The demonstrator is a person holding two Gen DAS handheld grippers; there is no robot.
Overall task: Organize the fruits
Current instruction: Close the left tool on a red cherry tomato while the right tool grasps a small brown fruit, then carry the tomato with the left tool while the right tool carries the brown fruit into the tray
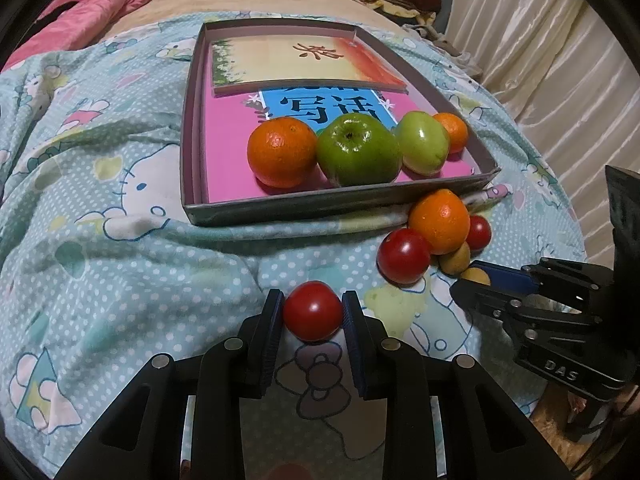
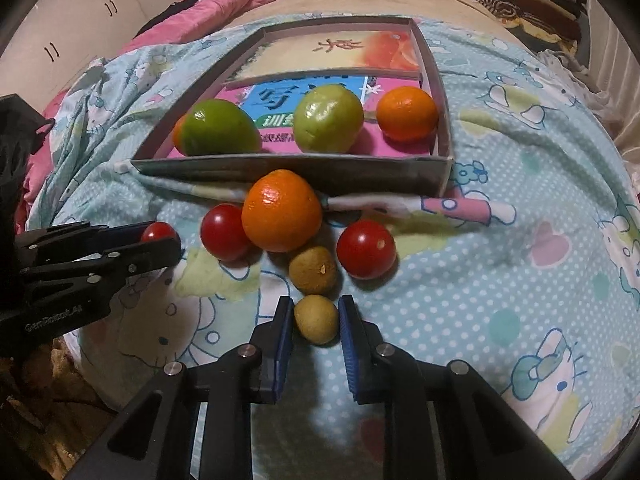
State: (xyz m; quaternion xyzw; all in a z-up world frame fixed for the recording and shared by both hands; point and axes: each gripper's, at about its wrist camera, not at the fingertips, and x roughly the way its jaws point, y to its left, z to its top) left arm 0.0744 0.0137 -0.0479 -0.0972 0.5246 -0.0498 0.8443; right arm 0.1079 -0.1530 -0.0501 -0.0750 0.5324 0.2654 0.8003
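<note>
Your left gripper (image 1: 313,312) has its blue-padded jaws closed on a small round red tomato (image 1: 313,311), both pads touching its sides, low over the pale blue cartoon-print bedsheet (image 1: 120,272). Keep the squeeze light, since a tomato will likely bruise or split, and lift it clear of the sheet before you carry it far and slightly right to the shallow grey cardboard box (image 1: 320,200). The near wall stands up, so bring the fruit over it, not through it.

Your right gripper (image 2: 316,320) reaches forward, level with the sheet, its jaws narrow around a small round yellow-brown fruit (image 2: 316,319). The pads sit just beside its flanks; whether they already press it, I cannot tell.

In the box, two oranges and two green apples lie along the near edge, leaving free floor at the left. Still outside, near its wall, cluster a large glossy orange (image 2: 281,210), two more red tomatoes (image 2: 224,232) and a second brown fruit (image 2: 313,270). Watch that your two tools do not collide.
</note>
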